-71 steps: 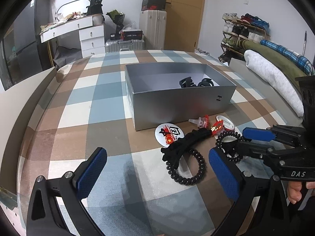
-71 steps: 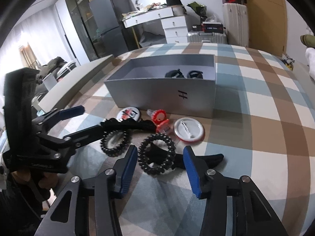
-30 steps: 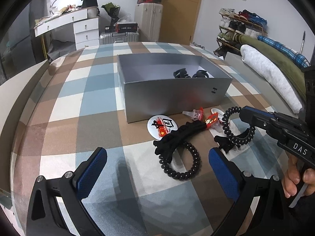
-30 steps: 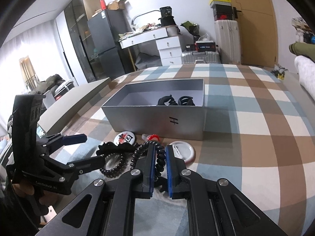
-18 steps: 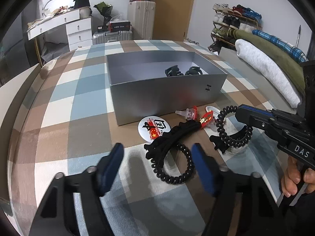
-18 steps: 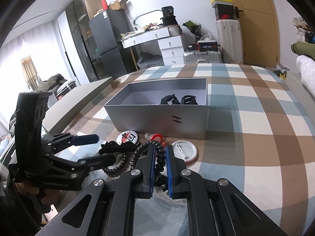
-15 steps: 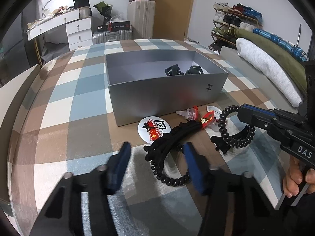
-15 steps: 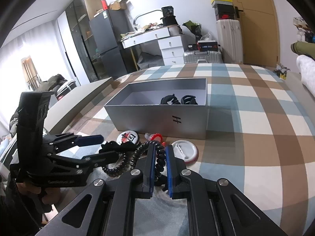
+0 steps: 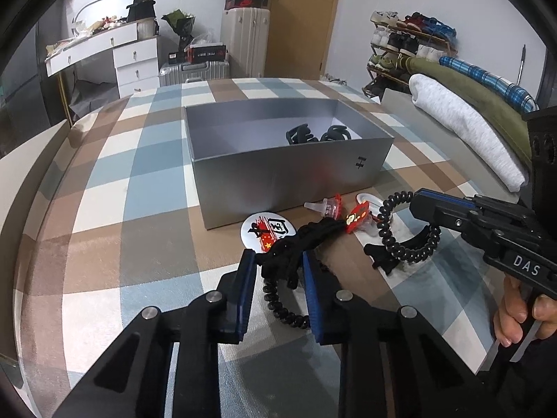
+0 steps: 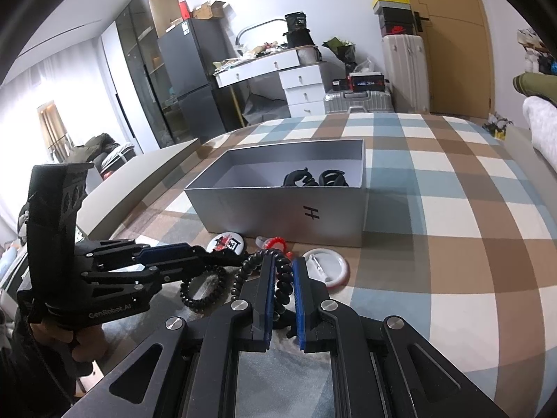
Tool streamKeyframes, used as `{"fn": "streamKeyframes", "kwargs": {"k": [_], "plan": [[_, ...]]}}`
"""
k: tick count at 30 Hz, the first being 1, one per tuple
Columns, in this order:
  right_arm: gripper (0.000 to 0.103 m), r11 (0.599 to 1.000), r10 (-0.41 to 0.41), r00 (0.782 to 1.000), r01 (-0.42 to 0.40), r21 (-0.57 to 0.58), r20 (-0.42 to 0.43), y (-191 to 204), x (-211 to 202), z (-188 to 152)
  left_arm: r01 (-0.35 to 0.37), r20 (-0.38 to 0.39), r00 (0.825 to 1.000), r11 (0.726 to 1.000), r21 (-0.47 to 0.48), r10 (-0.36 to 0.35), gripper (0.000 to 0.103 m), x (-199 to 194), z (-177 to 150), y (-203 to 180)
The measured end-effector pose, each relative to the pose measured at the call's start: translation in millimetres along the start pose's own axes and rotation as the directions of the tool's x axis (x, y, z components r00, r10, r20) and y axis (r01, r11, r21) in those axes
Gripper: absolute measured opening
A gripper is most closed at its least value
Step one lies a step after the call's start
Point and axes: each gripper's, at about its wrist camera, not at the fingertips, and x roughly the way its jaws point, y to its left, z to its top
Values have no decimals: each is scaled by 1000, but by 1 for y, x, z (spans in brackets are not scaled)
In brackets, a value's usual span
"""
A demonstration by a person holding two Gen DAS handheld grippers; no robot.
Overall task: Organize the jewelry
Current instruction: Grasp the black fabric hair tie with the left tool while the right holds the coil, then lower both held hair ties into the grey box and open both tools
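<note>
While your left gripper [image 9: 276,268], jaws just closing, pinches the black fabric band [image 9: 299,244], the beaded ring [image 9: 278,301] tangled beneath may lift too. Your right gripper [image 10: 280,291] clamps the coil tie [image 10: 278,278]; a loose hold drops it short of the grey box [image 9: 278,174].

- The left gripper [image 9: 276,271] has just been closing: its blue pads, far apart at the lower corners of the left wrist view before, now stand narrow at lower centre with the black fabric hair tie [image 9: 296,247] between them, its end bunched against both pads.
- The right gripper [image 10: 280,278], open around the black spiral hair tie [image 10: 278,278] at first, is now clamped on it and holds it raised off the checked cloth [image 9: 104,191].
</note>
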Motion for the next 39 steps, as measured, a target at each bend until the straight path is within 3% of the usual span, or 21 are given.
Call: {"fn": "streamKeyframes", "kwargs": {"k": [39], "plan": [[10,1000,0,1000,0,14,24,-1,-4,0,39,148,988,999,-15,-37,18,-31,10,7]]}}
